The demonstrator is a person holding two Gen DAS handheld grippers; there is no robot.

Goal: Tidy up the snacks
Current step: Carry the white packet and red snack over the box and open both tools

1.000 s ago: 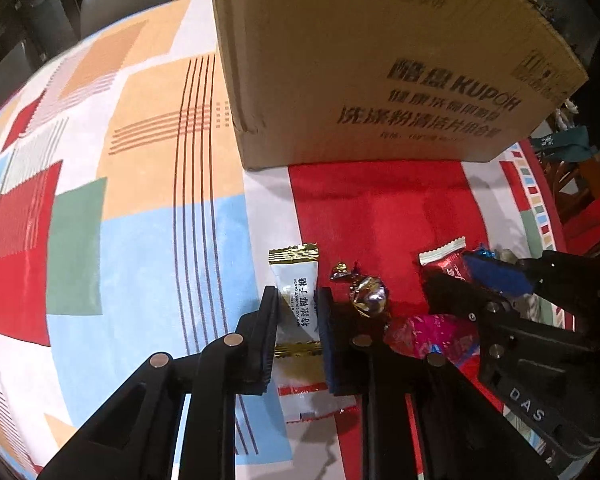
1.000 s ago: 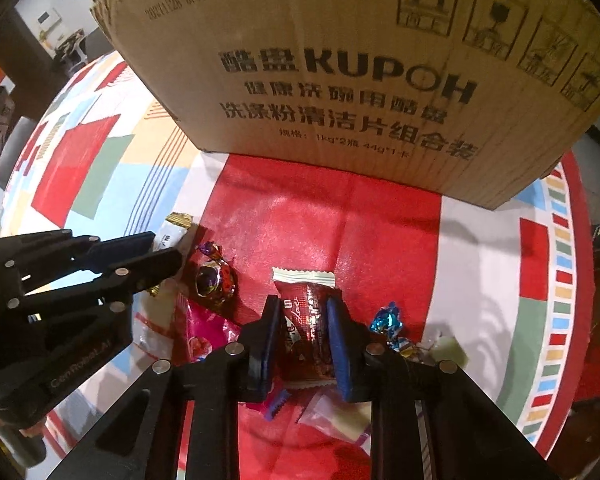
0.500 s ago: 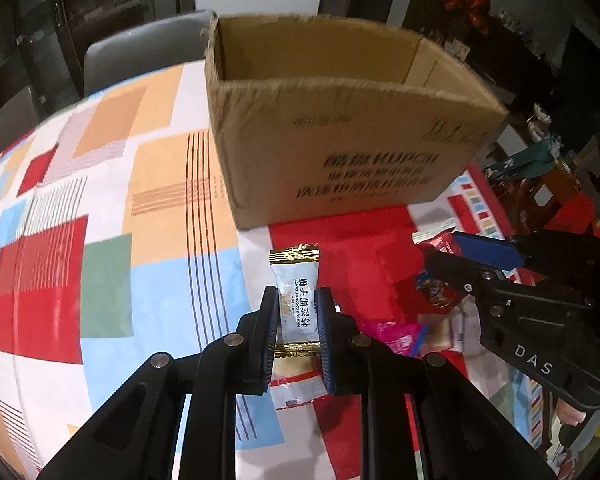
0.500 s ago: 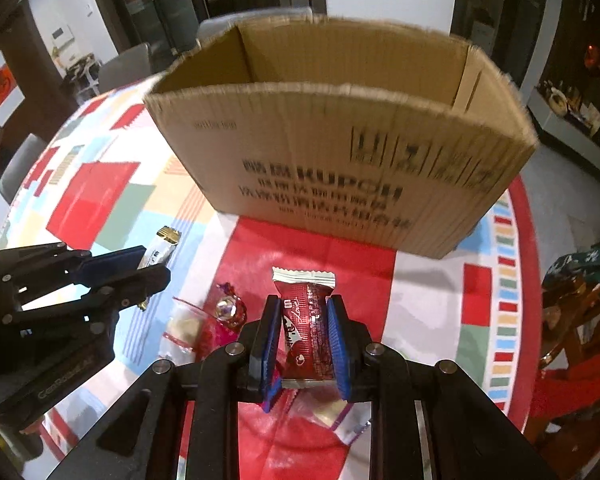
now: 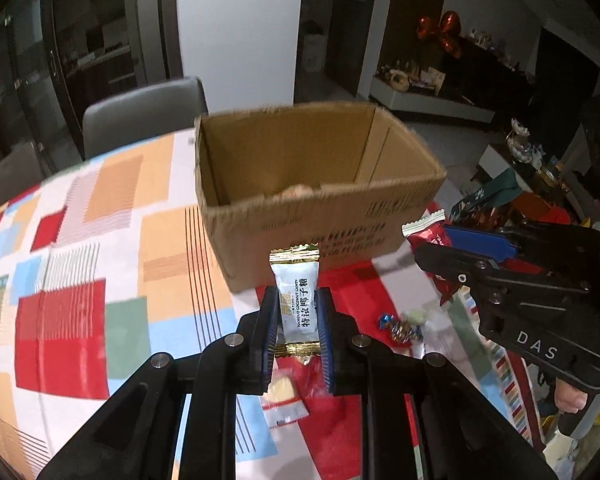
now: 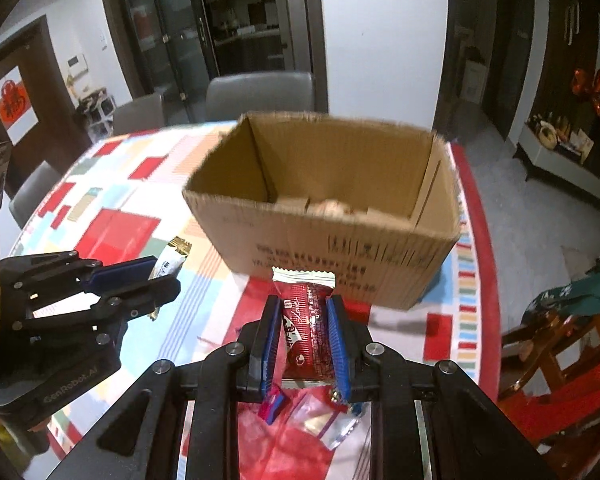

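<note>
While we hold both sweets above the table, the open cardboard box stands just ahead.
Our left gripper pinches the white coconut candy; our right gripper clamps the red snack packet.

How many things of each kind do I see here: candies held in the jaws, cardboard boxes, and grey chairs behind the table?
Candies held in the jaws: 2, the white coconut candy in the left gripper and the red candy in the right gripper
Cardboard box: 1
Grey chairs: 3
Total: 6
</note>
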